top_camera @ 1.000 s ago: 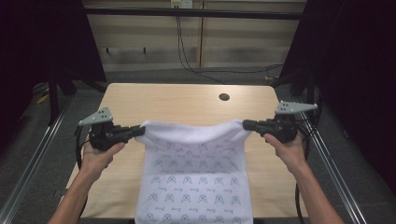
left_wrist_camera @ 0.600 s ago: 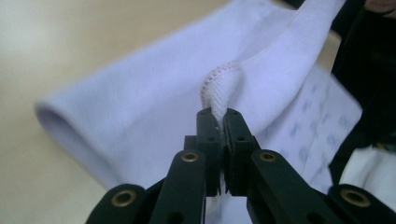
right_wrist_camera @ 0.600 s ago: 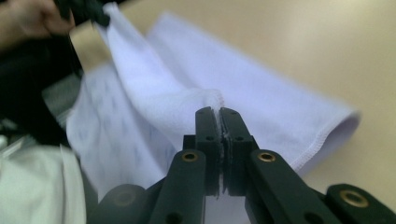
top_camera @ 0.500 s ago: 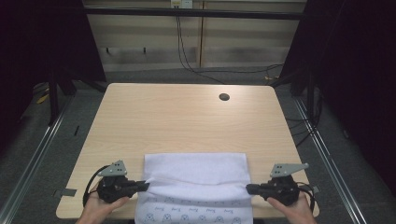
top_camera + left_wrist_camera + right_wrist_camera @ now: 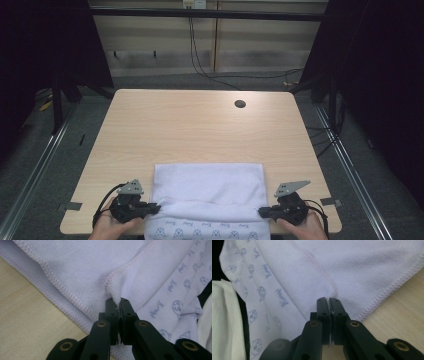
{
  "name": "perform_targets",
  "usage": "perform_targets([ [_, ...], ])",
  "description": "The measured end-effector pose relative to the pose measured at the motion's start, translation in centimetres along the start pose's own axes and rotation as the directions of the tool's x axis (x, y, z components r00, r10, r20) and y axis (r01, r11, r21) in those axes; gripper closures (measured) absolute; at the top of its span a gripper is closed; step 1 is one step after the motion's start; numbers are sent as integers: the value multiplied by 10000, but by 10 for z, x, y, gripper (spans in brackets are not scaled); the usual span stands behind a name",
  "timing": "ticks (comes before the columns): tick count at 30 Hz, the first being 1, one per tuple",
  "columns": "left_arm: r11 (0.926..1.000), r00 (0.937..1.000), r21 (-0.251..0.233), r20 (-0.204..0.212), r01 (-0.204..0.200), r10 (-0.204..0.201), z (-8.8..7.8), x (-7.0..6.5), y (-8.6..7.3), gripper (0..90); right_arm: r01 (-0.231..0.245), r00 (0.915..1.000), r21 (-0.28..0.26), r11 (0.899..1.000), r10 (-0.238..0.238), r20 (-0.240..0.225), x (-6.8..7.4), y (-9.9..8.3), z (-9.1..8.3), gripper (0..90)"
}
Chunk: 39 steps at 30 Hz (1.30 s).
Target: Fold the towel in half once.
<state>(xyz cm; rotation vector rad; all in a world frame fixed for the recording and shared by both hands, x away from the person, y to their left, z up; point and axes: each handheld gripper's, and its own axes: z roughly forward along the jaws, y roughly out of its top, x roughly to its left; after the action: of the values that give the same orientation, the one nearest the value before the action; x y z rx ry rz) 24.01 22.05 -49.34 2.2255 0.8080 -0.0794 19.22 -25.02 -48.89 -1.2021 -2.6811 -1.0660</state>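
Towel (image 5: 207,187) now folded nearer, table (image 5: 200,125) beyond.

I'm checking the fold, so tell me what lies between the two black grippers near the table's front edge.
In the high view, the folded white terry towel spans the stretch between the left gripper and the right gripper; each is shut on a corner.

White towel (image 5: 207,192) – folded over, printed side beneath – lies at the table's near edge.
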Motion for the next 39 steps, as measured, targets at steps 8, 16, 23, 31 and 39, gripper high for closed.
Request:
perform_targets([
  [8,9992,9998,-390,-180,74,-81,10,23,15,872,-151,9995,-298,9994,160,272,-11,6,3,880],
  [16,9978,9971,-656,-760,41,-91,25,42,38,872,-307,9964,-442,9985,341,779,-30,19,6,880],
  [23,9947,9923,-988,-1169,297,-413,40,65,62,872,-387,9892,-532,9978,458,1391,-55,38,11,881],
  [31,9920,9846,-1155,-1600,517,-699,53,90,87,872,-512,9770,-490,9975,602,2044,-85,66,21,880],
  [39,9906,9741,-1216,-2088,621,-867,70,110,115,871,-798,9585,-579,9951,926,2696,-120,92,29,881],
])
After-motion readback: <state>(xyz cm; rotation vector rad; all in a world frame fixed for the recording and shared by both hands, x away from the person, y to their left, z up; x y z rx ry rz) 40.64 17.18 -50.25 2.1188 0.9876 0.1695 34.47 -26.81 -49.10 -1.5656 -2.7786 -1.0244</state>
